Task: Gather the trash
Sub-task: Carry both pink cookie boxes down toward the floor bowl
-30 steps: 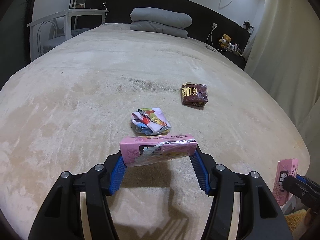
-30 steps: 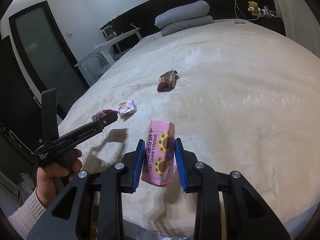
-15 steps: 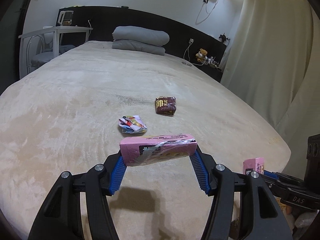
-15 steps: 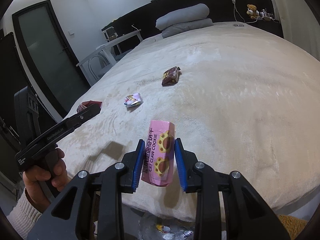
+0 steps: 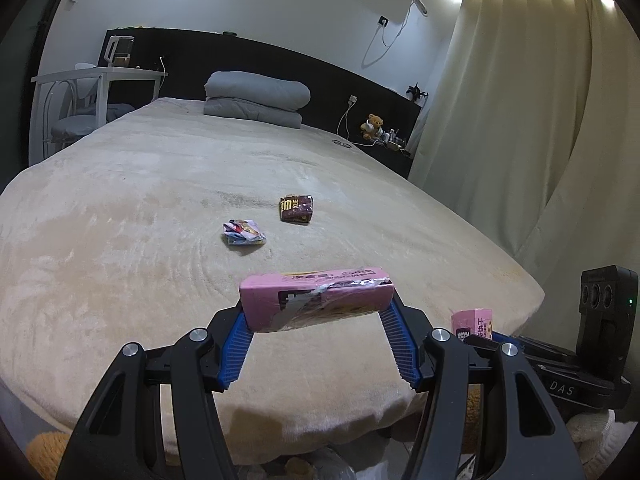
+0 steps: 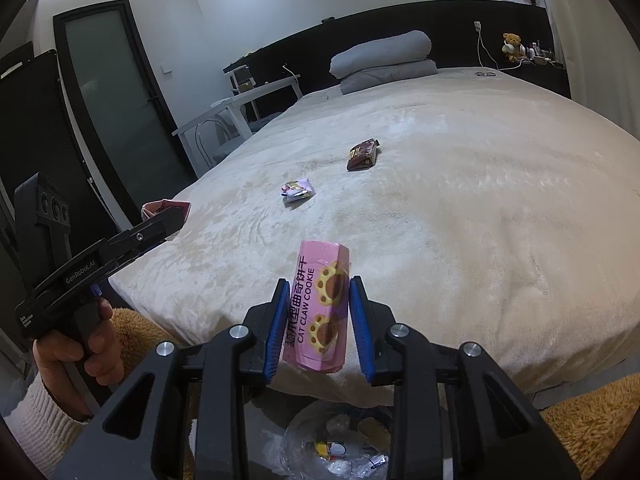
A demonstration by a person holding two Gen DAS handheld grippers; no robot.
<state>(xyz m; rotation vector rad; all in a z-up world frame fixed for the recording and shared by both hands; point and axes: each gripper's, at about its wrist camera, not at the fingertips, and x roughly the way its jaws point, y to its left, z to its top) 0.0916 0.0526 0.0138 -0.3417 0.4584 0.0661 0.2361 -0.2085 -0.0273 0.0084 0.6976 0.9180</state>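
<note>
My left gripper [image 5: 316, 312] is shut on a torn pink cookie box [image 5: 316, 302] held crosswise between its blue pads, over the foot edge of the bed. My right gripper [image 6: 320, 292] is shut on a second pink "Cat Claw Cookie" box [image 6: 320, 304] held lengthwise. That box [image 5: 474, 322] also shows at the right in the left wrist view. On the beige bedspread lie a crumpled colourful wrapper [image 5: 243, 233] [image 6: 298, 190] and a brown snack packet [image 5: 296, 208] [image 6: 363, 155]. Below the right gripper sits a clear bag of trash [image 6: 340, 444] on the floor.
Folded grey bedding [image 5: 256, 98] lies at the headboard. A white desk and chair [image 5: 88, 92] stand to the left of the bed, curtains [image 5: 520, 120] to the right. A hand [image 6: 88, 344] holds the left gripper's handle. Orange rug [image 6: 592, 416] lies beside the bed's foot.
Both grippers have drawn back from the bed with their boxes still held. The wrapper and brown packet look farther away, and the trash bag has come into the right wrist view.
</note>
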